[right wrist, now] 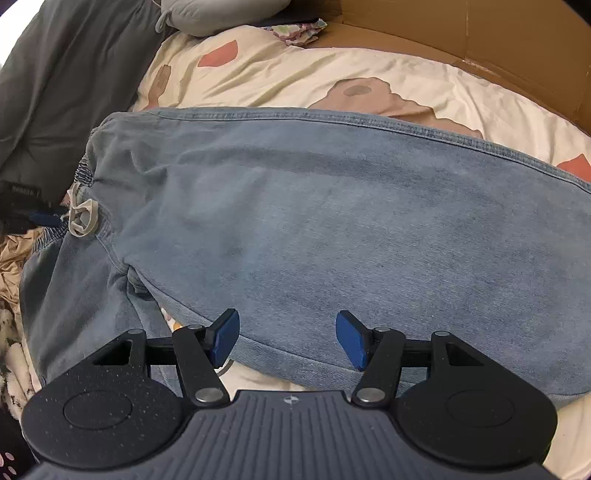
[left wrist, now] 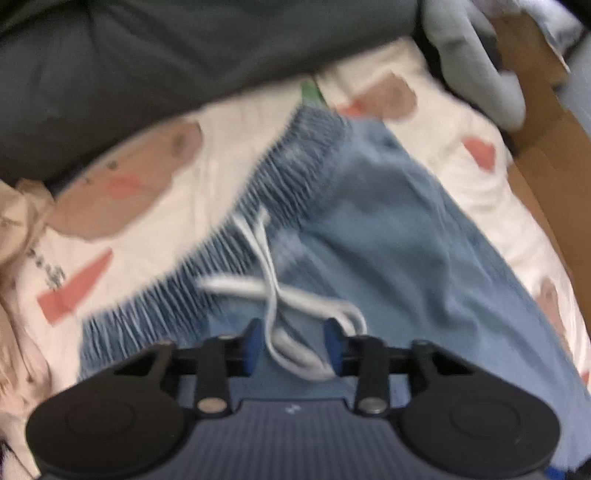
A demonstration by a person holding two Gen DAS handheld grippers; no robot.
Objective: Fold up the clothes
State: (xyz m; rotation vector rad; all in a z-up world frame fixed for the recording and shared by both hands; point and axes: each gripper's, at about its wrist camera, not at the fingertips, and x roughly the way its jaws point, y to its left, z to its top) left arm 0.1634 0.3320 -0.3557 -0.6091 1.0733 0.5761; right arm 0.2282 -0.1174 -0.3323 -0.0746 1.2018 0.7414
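Note:
Blue denim trousers (right wrist: 314,221) with an elastic waistband (left wrist: 258,206) and a white drawstring (left wrist: 280,295) lie spread on a cream patterned bedsheet (right wrist: 295,74). My left gripper (left wrist: 294,347) is open just above the waistband, with the drawstring loops lying between its blue fingertips (left wrist: 255,347). The left wrist view is blurred. My right gripper (right wrist: 288,339) is open, hovering over the near edge of one trouser leg. The left gripper's tip (right wrist: 44,218) shows in the right wrist view beside the drawstring knot (right wrist: 83,218).
A dark grey quilt (left wrist: 166,62) lies along the far side of the bed. A grey pillow (right wrist: 221,13) and a cardboard sheet (right wrist: 480,33) sit at the back. Crumpled beige clothing (right wrist: 14,258) lies at the left.

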